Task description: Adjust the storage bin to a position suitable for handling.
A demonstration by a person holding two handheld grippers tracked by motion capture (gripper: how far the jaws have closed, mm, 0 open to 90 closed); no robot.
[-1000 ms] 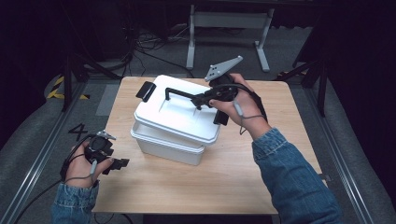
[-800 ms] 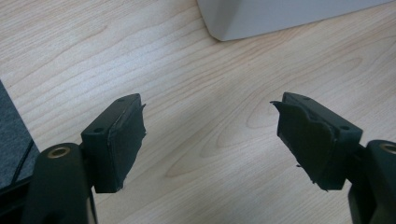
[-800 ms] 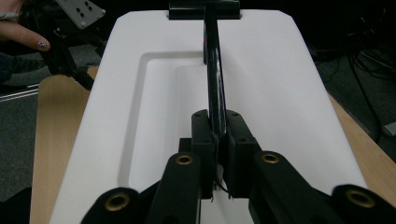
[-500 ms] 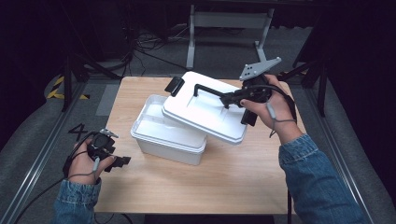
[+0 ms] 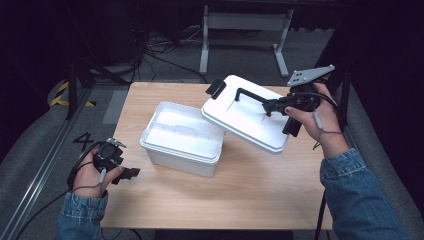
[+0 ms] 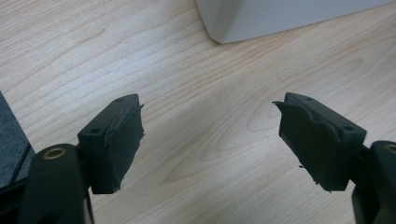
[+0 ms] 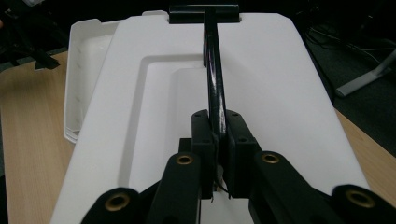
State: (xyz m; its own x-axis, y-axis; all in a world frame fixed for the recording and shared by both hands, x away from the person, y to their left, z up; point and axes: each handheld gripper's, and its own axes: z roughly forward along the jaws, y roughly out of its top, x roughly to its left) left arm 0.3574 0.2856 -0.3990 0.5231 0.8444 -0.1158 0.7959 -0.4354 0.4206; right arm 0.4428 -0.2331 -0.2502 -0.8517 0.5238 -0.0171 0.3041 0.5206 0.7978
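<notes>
A white plastic box [image 5: 182,145] stands uncovered in the middle of the wooden table [image 5: 250,200]. Its white lid [image 5: 247,117] hangs tilted in the air to the right of the box, its left edge still over the box's right rim. My right gripper [image 5: 272,106] is shut on the lid's black handle [image 5: 250,95]; in the right gripper view the jaws pinch the handle bar [image 7: 215,93] above the lid [image 7: 280,93]. My left gripper [image 5: 131,173] rests open at the table's left front corner, a corner of the box [image 6: 280,18] ahead of it.
A black latch [image 5: 216,88] sticks out from the lid's far end. Bare wood lies in front of and to the right of the box. Beyond the table are a metal stand [image 5: 245,22] and floor cables [image 5: 150,50].
The right gripper has lifted the lid off the box and carried it to the right, tilting it. The left gripper has stayed in place.
</notes>
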